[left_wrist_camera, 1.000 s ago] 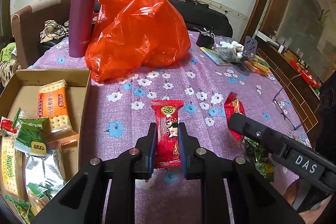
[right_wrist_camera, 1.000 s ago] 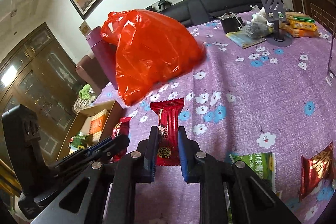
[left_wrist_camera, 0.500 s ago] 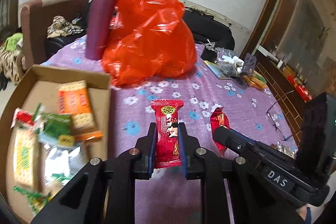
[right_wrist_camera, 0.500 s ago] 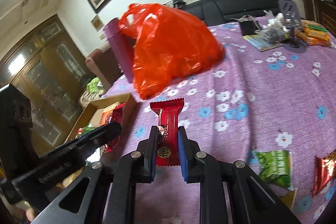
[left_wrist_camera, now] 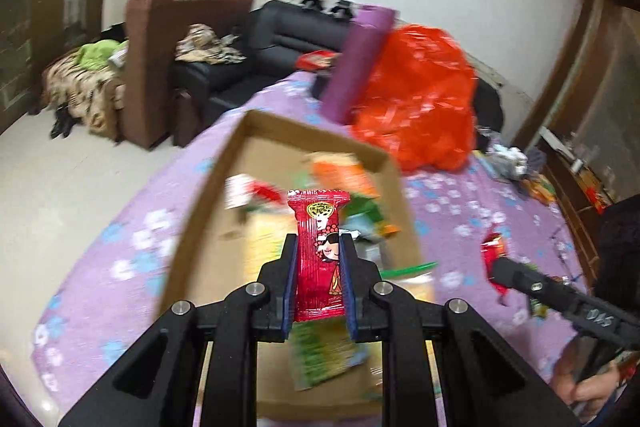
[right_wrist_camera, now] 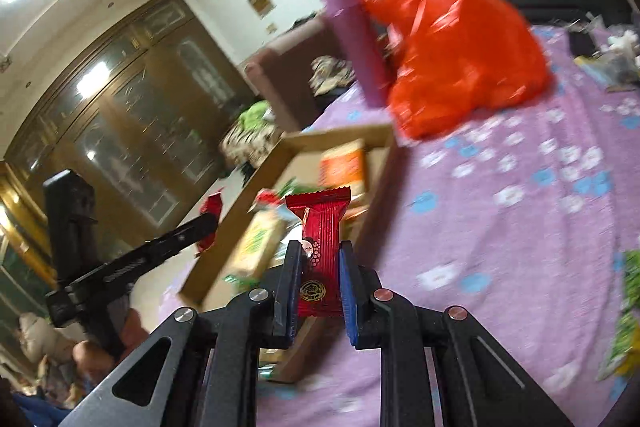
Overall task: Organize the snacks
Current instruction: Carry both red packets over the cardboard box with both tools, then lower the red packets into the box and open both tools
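Left claw clamps red snack over cardboard box; right claw clamps dark-red packet, seemingly beside box.

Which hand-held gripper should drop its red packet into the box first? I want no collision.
Left, probably. Its hand-held gripper already holds its red packet over the box; the right hand-held gripper with its packet looks beside the box's near corner.

Hardly any writing can be read. The side of the right tool, seen from the left wrist view, bears pale lettering that looks like "DAS", seen upside down. The red snack packet carries a round emblem and print, too small to read.
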### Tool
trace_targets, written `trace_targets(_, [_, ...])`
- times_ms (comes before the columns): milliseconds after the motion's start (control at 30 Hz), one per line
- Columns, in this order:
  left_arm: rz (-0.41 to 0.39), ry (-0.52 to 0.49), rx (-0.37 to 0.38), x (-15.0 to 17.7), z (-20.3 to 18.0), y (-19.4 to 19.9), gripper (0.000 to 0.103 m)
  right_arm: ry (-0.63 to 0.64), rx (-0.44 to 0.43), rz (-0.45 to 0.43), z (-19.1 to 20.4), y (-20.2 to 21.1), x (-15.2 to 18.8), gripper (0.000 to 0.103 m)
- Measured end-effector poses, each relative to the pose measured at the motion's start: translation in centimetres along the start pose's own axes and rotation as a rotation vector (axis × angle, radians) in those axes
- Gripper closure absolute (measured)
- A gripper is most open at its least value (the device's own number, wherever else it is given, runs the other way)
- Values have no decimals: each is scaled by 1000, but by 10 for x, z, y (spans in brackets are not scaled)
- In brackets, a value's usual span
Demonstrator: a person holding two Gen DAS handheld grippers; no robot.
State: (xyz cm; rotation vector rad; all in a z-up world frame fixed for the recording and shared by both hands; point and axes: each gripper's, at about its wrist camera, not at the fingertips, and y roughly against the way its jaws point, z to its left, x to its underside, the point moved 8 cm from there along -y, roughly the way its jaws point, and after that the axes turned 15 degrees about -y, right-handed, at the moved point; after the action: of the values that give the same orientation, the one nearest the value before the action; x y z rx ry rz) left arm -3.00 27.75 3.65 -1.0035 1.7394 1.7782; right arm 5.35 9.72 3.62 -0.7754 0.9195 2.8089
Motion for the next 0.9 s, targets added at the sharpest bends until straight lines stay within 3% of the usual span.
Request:
trace_targets(133, [36, 14, -17, 19, 21, -6, 84, 29, 5, 38, 27, -28, 10, 83])
trace_targets(367, [58, -31, -46, 35, 24, -14, 84, 73, 57, 71, 49, -73, 19, 83])
trace_targets(900, [78, -24, -48, 47, 28, -24, 84, 167, 163, 74, 44, -110, 37, 82])
